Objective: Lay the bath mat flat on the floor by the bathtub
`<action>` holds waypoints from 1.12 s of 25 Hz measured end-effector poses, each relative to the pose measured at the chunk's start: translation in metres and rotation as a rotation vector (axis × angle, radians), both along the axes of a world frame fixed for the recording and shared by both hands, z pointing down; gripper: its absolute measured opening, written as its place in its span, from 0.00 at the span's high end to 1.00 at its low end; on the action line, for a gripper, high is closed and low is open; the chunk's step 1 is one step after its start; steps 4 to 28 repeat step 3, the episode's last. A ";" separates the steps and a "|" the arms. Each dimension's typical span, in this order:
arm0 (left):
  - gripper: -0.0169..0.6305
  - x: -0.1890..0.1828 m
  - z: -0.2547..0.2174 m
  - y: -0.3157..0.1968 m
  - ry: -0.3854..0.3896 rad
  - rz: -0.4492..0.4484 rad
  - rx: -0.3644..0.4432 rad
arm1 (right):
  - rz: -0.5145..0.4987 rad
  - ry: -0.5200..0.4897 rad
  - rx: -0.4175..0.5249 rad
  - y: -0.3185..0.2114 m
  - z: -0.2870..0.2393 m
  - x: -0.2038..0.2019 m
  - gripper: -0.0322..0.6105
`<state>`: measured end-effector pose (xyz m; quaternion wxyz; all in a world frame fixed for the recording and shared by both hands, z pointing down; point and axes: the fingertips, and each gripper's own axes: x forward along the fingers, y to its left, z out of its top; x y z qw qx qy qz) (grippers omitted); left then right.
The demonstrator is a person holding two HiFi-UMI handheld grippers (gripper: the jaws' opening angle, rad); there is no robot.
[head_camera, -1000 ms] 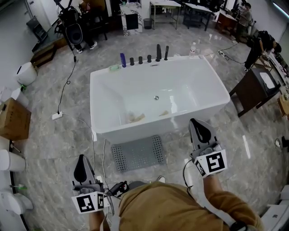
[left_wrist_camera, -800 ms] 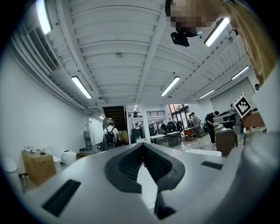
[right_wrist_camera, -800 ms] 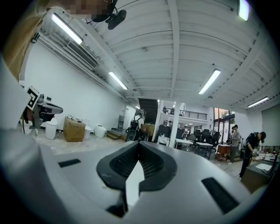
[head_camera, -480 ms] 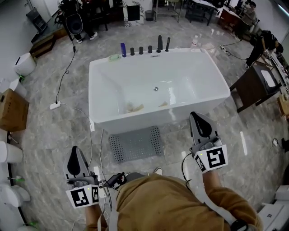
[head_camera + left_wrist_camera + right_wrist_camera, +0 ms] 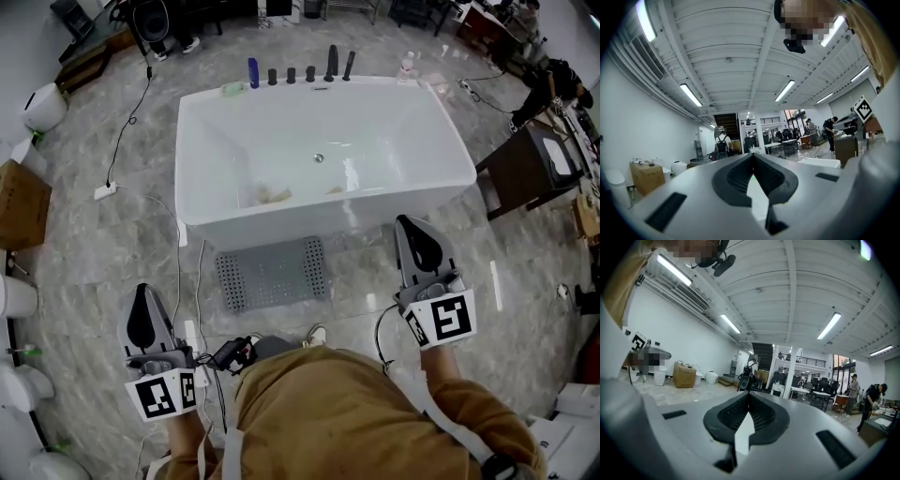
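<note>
Clenched, empty: left hand-held gripper (image 5: 142, 294), right hand-held gripper (image 5: 406, 225). Bath mat (image 5: 272, 274) flat on floor (image 5: 112, 244) ahead between them, just beside bathtub (image 5: 281, 230); likely just check corners, avoid nudging

You had a blue bottle (image 5: 253, 72) standing at the left end of a row with 5 black upright pieces (image 5: 310, 73), 3 short and 2 taller. A clear bottle (image 5: 407, 67) stood apart to their right, and a small green item (image 5: 232, 88) lay just beside the blue bottle. On your left, a cardboard box (image 5: 19, 204) sat near a white power strip (image 5: 104, 192), with a white rounded fixture (image 5: 44, 106) farther off. On your right stood a dark wooden cabinet (image 5: 523, 169), and beyond it a person in dark clothes (image 5: 561, 82). In the left gripper view, a person with a backpack (image 5: 723, 143) stood far back under long ceiling lights (image 5: 691, 94).
</note>
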<state>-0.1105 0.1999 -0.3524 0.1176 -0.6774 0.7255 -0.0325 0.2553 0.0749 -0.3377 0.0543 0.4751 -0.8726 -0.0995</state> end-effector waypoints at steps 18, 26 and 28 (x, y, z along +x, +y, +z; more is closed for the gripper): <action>0.97 0.003 0.002 0.000 0.001 -0.001 0.001 | -0.004 0.001 0.002 0.001 0.001 0.002 0.94; 0.97 0.003 0.002 0.000 0.001 -0.001 0.001 | -0.004 0.001 0.002 0.001 0.001 0.002 0.94; 0.97 0.003 0.002 0.000 0.001 -0.001 0.001 | -0.004 0.001 0.002 0.001 0.001 0.002 0.94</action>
